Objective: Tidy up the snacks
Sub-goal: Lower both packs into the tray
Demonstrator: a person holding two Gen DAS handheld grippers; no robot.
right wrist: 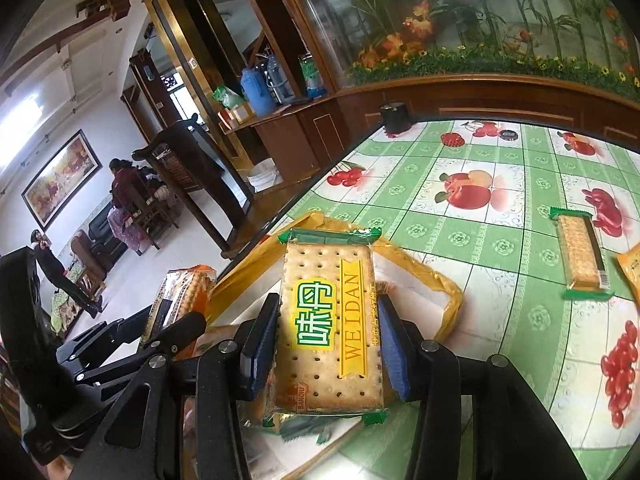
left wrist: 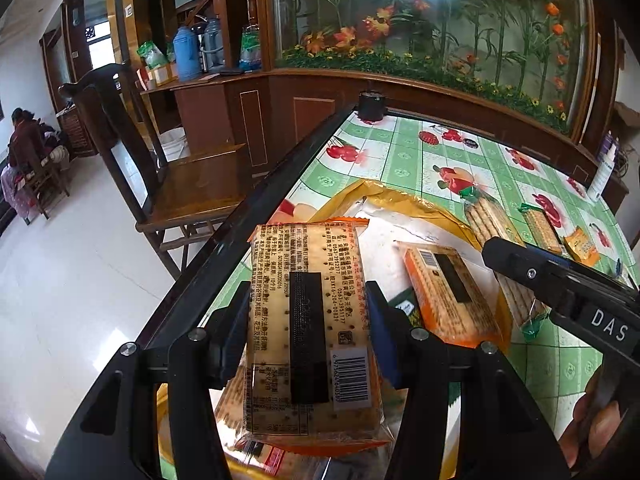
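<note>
Both claws carry cracker packs over the yellow bag (left wrist: 404, 200) lying open on the tabletop (left wrist: 404, 152). Left claw (left wrist: 308, 328) is clenched on an orange-trimmed cracker pack (left wrist: 308, 320), back side w/ barcode up. Right claw (right wrist: 328, 340) is clenched on a green-trimmed cracker pack (right wrist: 328, 320), label side up.

Step in hand looks like dropping both packs into the bag. To do it well: bring each pack low over the bag's white inside before letting go, lay it flat beside the orange pack (left wrist: 448, 292) already lying there, not on the bag's rim, and keep the two claws from bumping since they sit close.

Left view shows the bag's inside, the pack lying in it, and the right claw's arm coming in from the right; also a green pack (left wrist: 488, 216) at the bag's far edge. Right view shows more bare tabletop to the right, w/ a loose green pack (right wrist: 580, 252) and an orange packet (right wrist: 630, 268) at the frame edge, plus the left claw w/ its pack from the side
</note>
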